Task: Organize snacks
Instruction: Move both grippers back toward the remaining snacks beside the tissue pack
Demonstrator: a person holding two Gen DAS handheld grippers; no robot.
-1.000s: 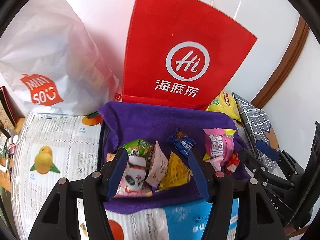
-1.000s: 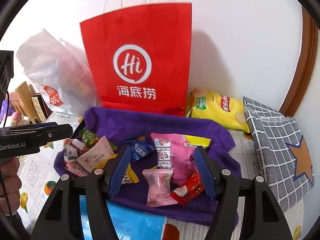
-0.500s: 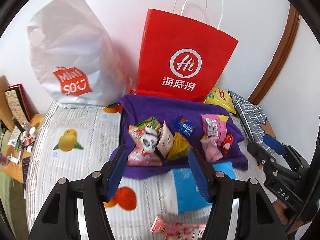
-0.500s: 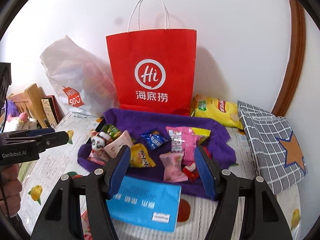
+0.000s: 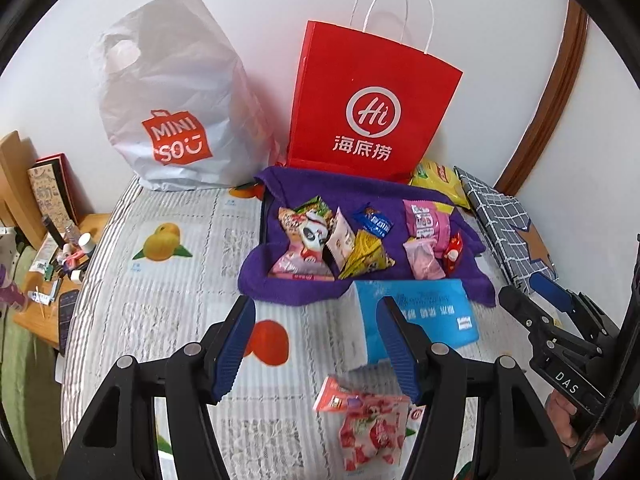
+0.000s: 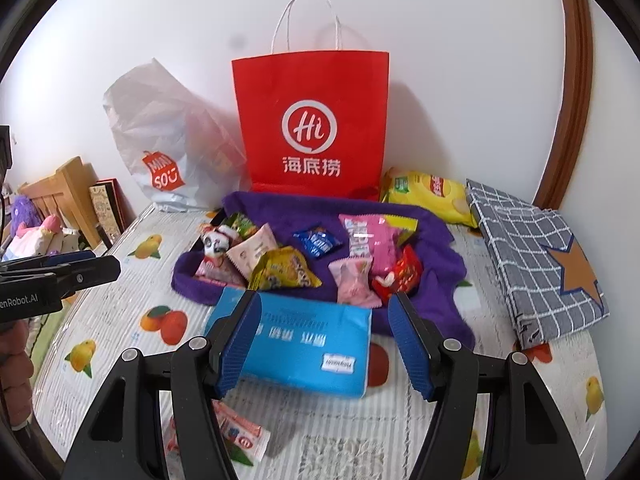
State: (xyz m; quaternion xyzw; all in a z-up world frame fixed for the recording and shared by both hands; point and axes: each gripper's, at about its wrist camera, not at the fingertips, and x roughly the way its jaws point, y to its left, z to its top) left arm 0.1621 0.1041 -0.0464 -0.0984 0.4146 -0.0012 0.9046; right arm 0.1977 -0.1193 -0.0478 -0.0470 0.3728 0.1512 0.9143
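Note:
Several small snack packets lie on a purple towel (image 5: 352, 184) (image 6: 440, 272): a panda packet (image 5: 310, 236) (image 6: 214, 242), a yellow packet (image 5: 366, 254) (image 6: 284, 270), a blue one (image 5: 374, 220) (image 6: 318, 240) and pink ones (image 5: 426, 222) (image 6: 370, 240). In front of the towel rests a blue tissue pack (image 5: 424, 316) (image 6: 308, 344). A pink-and-red snack bag (image 5: 368, 428) (image 6: 236, 430) lies nearest me. My left gripper (image 5: 316, 344) hangs open above the tablecloth with nothing between its fingers. My right gripper (image 6: 324, 340) is open too, held above the blue pack.
A red paper bag (image 5: 372, 108) (image 6: 316, 120) and a white plastic bag (image 5: 172, 116) (image 6: 164, 148) stand against the wall. A yellow chip bag (image 6: 430, 192) and a grey checked cloth (image 6: 536, 264) lie at right. The fruit-print tablecloth (image 5: 168, 292) ends at left, above a cluttered wooden shelf (image 5: 44, 284).
Both grippers have pulled back from the towel and risen a little. The snacks look smaller, and the blue pack and the pink-and-red bag have come into view. Neither gripper's opening changed.

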